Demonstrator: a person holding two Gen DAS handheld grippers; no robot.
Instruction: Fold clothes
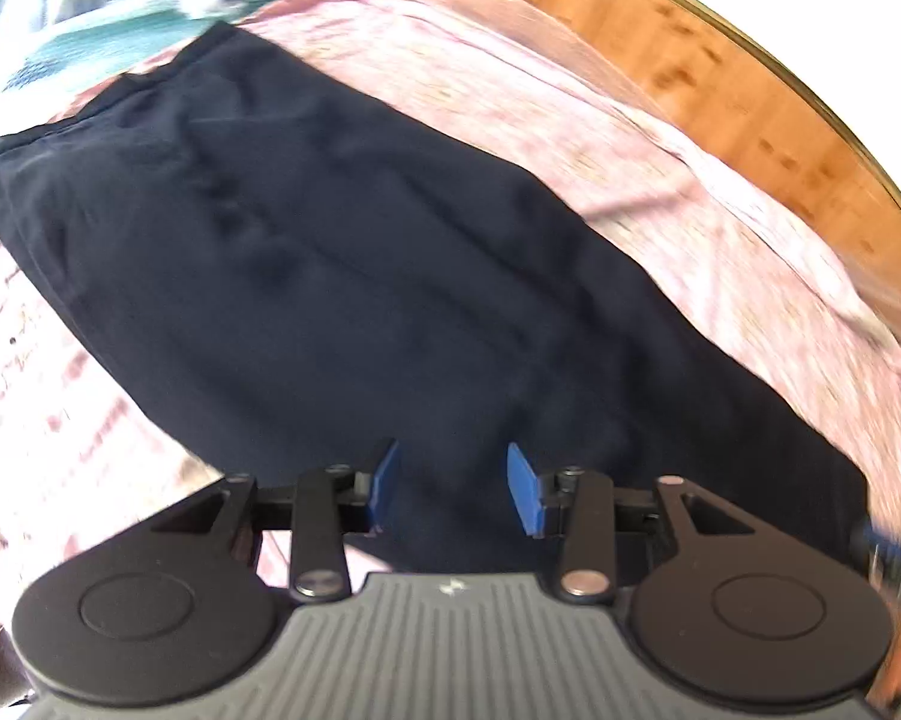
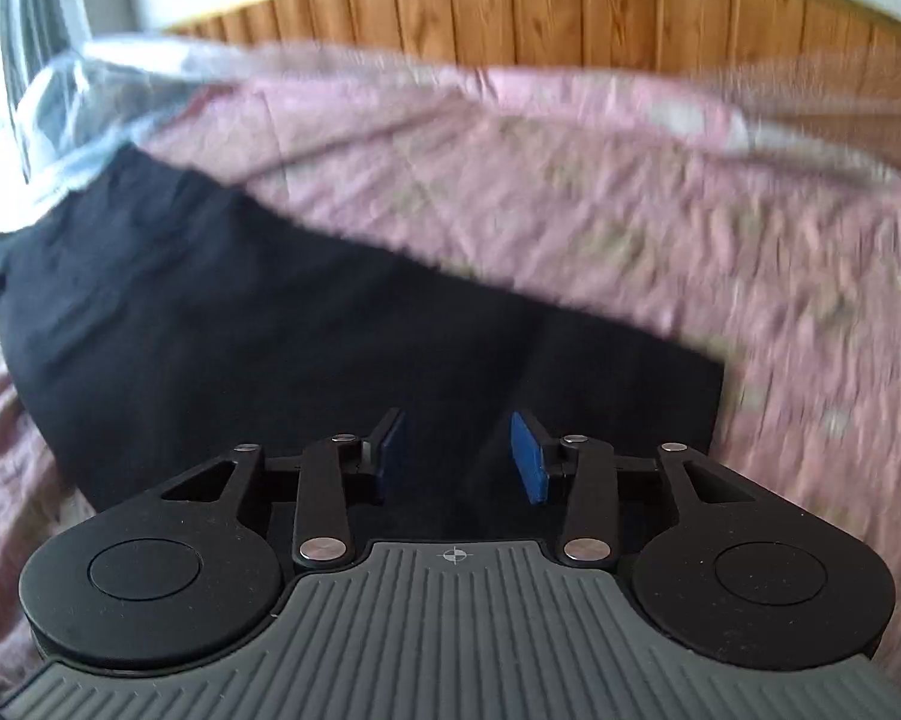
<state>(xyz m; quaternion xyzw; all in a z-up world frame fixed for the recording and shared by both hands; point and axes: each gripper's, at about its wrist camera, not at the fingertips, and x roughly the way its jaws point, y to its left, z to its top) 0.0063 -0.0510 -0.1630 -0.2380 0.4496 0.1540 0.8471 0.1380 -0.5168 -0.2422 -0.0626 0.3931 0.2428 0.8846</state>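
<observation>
A dark navy garment (image 1: 342, 276) lies spread flat on a pink patterned bedspread (image 1: 570, 138), running from upper left to lower right in the left wrist view. My left gripper (image 1: 453, 483) hovers over its near end with the blue pads apart and nothing between them. In the right wrist view the same navy garment (image 2: 270, 336) stretches from the upper left to a squared end at centre right. My right gripper (image 2: 457, 455) stands above that end, its jaws apart and empty. Both views are blurred.
A wooden headboard (image 2: 570, 6) lines the far side of the bed, seen also as the wooden headboard (image 1: 720, 60) at the upper right. Clear plastic wrapping (image 2: 78, 96) lies at the bed's far left. The bedspread (image 2: 630, 228) stretches to the right.
</observation>
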